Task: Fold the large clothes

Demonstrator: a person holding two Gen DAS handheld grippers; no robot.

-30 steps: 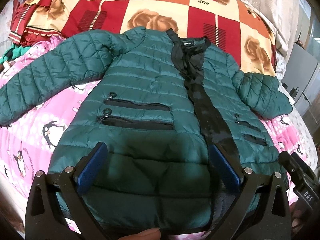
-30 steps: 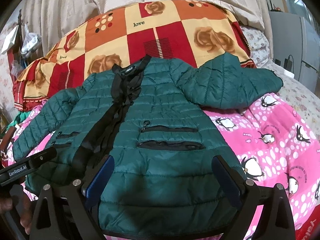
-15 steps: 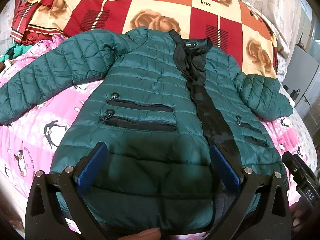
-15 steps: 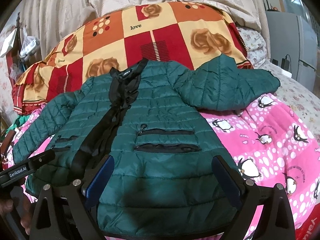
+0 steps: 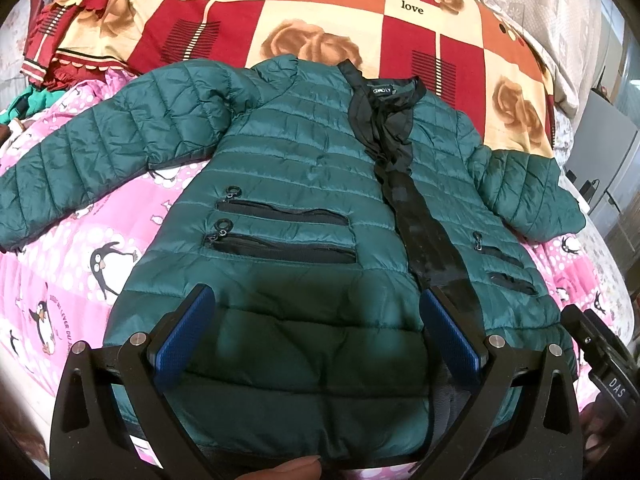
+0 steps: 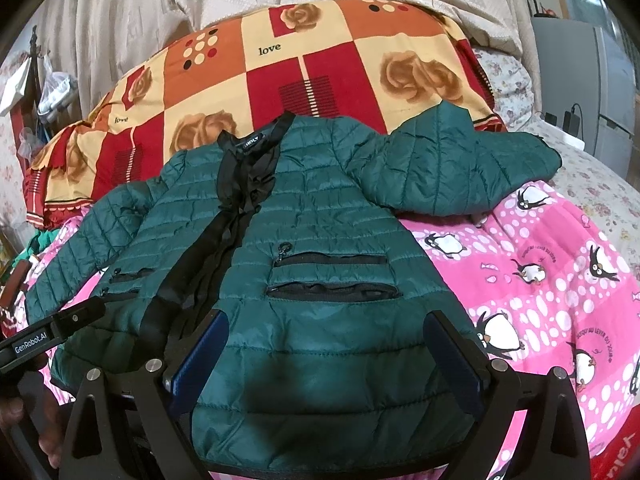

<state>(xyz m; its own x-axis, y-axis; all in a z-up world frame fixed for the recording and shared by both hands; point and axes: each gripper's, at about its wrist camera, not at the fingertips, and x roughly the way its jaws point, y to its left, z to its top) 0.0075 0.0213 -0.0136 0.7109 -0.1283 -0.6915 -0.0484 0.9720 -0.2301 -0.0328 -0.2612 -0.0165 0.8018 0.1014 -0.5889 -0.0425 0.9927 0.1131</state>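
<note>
A: Nearest first, how many tools?
B: Two. The left tool [image 5: 316, 340] and the right tool [image 6: 324, 356], each with its blue pads spread wide, nothing between them, both above the hem.
A: And garments?
B: One green quilted jacket [image 5: 288, 184], front up, sleeves spread. I count four zip pockets, two per side, and a black placket [image 5: 424, 232] down the middle.
A: On what?
B: A bed: a pink penguin blanket [image 6: 552, 280], then a red and orange rose quilt [image 6: 320, 64] under the collar. A pale curtain [image 6: 168, 8] hangs behind.
</note>
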